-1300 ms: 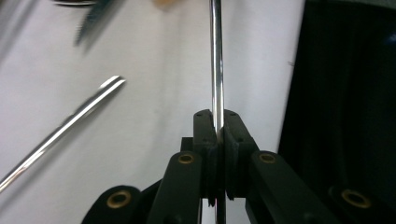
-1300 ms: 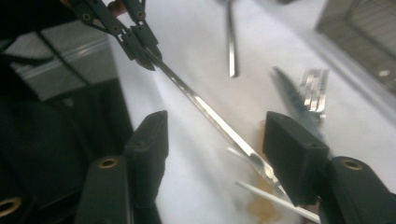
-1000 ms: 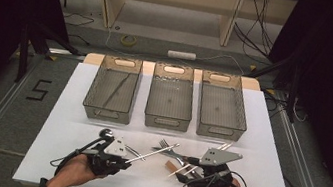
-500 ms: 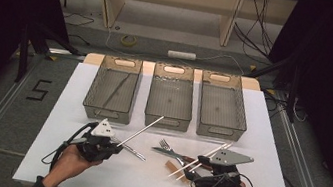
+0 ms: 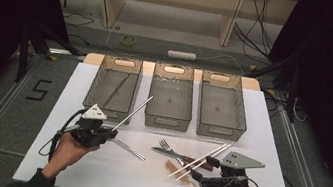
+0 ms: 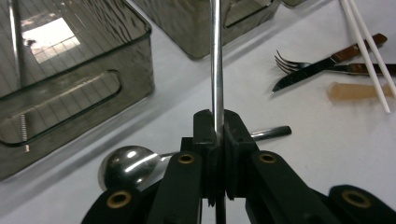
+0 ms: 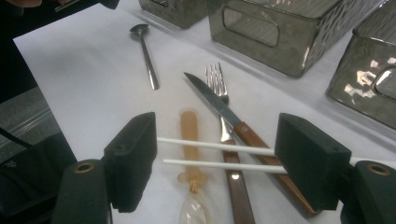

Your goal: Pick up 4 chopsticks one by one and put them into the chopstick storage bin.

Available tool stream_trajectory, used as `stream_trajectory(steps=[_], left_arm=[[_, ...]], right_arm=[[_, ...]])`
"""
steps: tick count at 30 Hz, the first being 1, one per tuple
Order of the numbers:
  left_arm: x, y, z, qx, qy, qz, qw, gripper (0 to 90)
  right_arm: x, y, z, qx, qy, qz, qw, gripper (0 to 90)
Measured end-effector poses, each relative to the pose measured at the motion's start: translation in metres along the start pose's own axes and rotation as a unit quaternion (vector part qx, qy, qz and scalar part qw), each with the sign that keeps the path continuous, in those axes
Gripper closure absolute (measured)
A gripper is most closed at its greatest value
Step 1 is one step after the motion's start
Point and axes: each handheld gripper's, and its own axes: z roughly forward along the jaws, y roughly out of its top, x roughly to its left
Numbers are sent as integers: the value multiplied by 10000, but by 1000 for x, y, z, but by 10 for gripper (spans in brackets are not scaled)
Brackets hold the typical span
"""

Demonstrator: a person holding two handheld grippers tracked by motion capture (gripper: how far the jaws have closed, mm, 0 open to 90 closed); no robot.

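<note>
Left tool (image 5: 103,131) sits at about 8 o'clock on the white tabletop (image 5: 268,140), its jaws clenched on a metal chopstick (image 5: 132,113) that slants up toward 1 o'clock, its far tip over the gap between the left bin (image 5: 99,88) and the middle bin (image 5: 166,120). In the left gripper view the same chopstick (image 6: 215,65) rises straight out of the closed jaws, with a spoon (image 6: 140,161) lying on the tabletop just below and behind them. A second metal chopstick (image 5: 129,149) lies flat just right of the left tool, and another thin metal rod (image 5: 115,89) rests inside the left bin.

Right tool (image 5: 204,169) is at about 5 o'clock, jaws spread wide and released. Two white chopsticks (image 7: 215,154) run side by side across the gap between its jaws; whether they touch the pads I cannot tell. Under them lie a wood-handled knife (image 7: 233,123), a fork (image 7: 219,93) and a pale tan stick (image 7: 190,144), all close together near 6 o'clock. The spoon (image 7: 145,51) lies apart, toward 9 o'clock of that cluster. The right bin (image 5: 219,128) stands at 1 o'clock.
</note>
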Motion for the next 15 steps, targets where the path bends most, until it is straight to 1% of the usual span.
stream_trajectory(steps=[3, 7, 8, 9, 11, 15], left_arm=[[6, 4, -1, -59, 50, -36, 10000, 852], [16, 11, -1, -159, 139, -155, 9997, 852], [16, 11, -1, -159, 139, -155, 9997, 852], [22, 15, -2, -229, 187, -229, 9993, 852], [28, 19, -1, -278, 245, -308, 9988, 852], [40, 26, 2, -305, 339, -437, 9980, 852]], right_arm=[[-1, -2, -1, -17, -27, 28, 10000, 306], [0, -4, -2, 4, -30, 31, 10000, 306], [0, -5, -2, -4, -36, 21, 10000, 306], [0, -5, -3, 14, -32, 38, 10000, 306], [1, -6, -3, 27, -34, 36, 10000, 306], [2, -7, -4, 37, -24, 20, 10000, 306]])
